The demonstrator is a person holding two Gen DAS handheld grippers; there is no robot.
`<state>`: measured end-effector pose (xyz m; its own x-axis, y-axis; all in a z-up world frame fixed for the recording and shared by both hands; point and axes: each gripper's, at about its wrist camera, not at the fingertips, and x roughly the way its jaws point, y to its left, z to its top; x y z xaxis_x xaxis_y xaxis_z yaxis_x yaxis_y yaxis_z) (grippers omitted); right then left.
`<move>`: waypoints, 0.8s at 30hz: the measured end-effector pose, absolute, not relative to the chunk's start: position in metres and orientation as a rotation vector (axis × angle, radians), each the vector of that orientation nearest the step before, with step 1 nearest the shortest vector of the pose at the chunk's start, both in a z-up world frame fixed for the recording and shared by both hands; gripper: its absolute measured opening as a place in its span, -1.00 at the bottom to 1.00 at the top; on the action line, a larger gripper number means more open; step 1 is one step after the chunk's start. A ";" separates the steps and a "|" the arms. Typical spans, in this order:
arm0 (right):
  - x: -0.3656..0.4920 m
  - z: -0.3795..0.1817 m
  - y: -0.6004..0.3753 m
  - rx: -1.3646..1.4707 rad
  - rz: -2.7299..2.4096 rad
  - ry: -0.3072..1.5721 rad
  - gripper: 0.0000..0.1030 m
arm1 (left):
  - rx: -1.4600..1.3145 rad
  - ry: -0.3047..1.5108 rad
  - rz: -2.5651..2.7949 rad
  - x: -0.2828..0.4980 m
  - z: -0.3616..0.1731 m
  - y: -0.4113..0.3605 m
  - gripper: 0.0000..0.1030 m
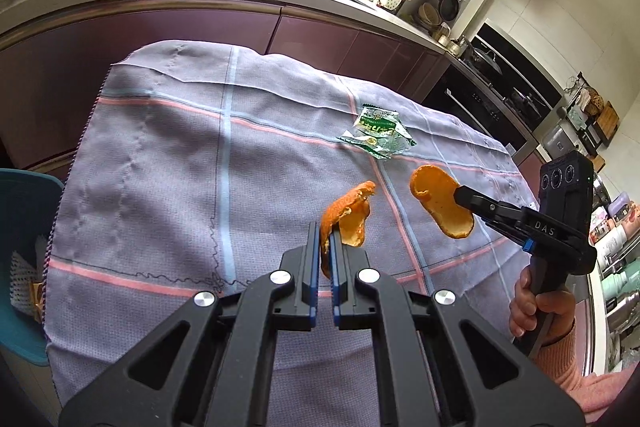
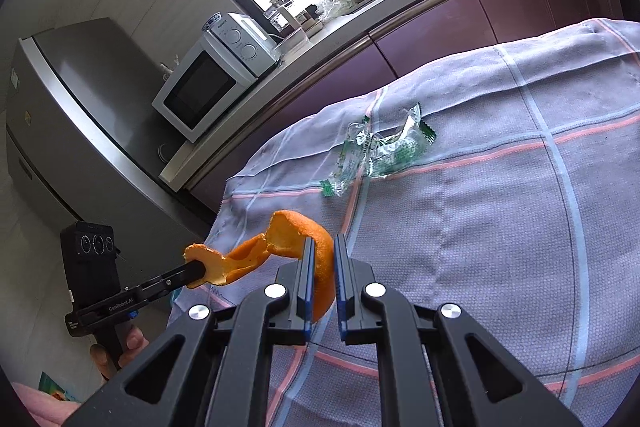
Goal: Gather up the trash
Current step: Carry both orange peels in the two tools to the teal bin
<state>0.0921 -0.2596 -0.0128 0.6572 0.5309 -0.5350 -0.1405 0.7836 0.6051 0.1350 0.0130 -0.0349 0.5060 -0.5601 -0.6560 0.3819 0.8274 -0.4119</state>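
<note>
My left gripper (image 1: 325, 233) is shut on a curled piece of orange peel (image 1: 352, 219) and holds it above the checked cloth (image 1: 160, 155). To its right, my right gripper (image 1: 460, 195) is shut on a second, flatter orange peel (image 1: 436, 205), also held in the air. In the right wrist view, the right gripper (image 2: 325, 243) pinches its peel (image 2: 296, 227), and the left gripper (image 2: 196, 271) comes in from the left with its own peel (image 2: 240, 255). A crumpled green and clear wrapper (image 1: 376, 131) (image 2: 380, 151) lies on the cloth beyond both grippers.
A teal bin (image 1: 20, 227) with white netting inside stands off the table's left edge. Purple cabinets (image 1: 180, 27), a counter with a microwave (image 2: 208, 83) and a steel fridge (image 2: 80, 115) lie behind. A hand (image 1: 536, 311) grips the right tool's handle.
</note>
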 end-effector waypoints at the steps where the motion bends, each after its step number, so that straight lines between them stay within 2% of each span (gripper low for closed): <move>1: 0.092 -0.012 -0.257 0.555 0.410 0.765 -0.84 | -0.229 0.868 -0.571 0.133 -0.034 0.016 -0.91; 24: 0.104 0.002 -0.178 0.501 0.575 0.786 -0.84 | -0.278 0.794 -0.462 0.102 -0.015 0.089 -0.91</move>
